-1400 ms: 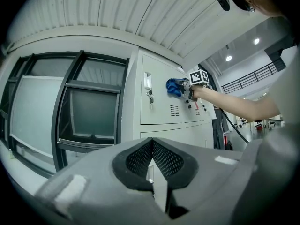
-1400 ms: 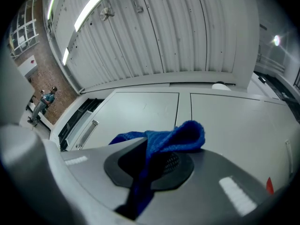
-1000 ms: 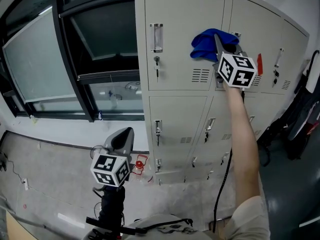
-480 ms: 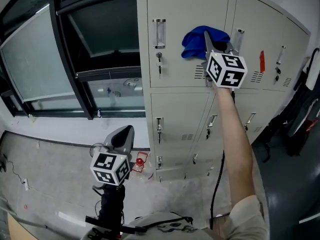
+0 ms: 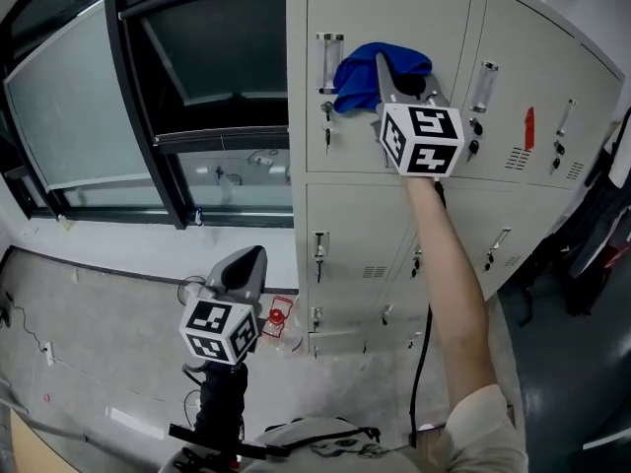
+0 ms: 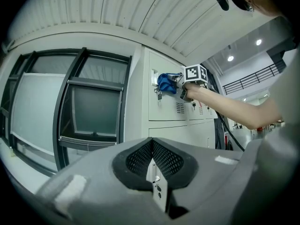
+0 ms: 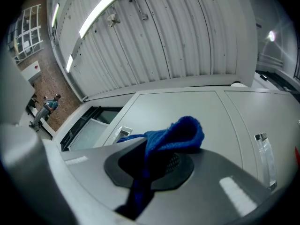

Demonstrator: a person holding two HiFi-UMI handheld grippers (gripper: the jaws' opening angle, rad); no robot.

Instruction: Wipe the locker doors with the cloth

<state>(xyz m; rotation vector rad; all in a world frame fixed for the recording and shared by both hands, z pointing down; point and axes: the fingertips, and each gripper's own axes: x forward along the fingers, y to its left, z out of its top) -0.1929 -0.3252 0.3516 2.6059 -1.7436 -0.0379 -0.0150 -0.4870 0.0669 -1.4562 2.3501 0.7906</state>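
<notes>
A bank of pale grey locker doors [image 5: 394, 13] fills the upper right of the head view. My right gripper [image 5: 392, 75] is raised against the top left door, shut on a crumpled blue cloth [image 5: 357, 71] that presses on the door beside its handle [image 5: 329, 62]. In the right gripper view the blue cloth [image 7: 174, 134] bulges out from between the jaws of the right gripper [image 7: 151, 165]. The left gripper view shows the cloth [image 6: 166, 82] on the door from afar. My left gripper [image 5: 248, 264] hangs low at the left, shut and holding nothing [image 6: 152, 167].
A dark-framed window [image 5: 148, 97] stands left of the lockers. Lower doors [image 5: 355, 254] have handles and keys. A red tag [image 5: 529, 127] marks a door further right. Black bags [image 5: 601, 239] lean at the right edge. A small red object [image 5: 277, 318] lies on the floor.
The right gripper has slid the blue cloth leftward along the top doors, from the seam between two doors to beside the left door's handle. The left gripper has stayed put.
</notes>
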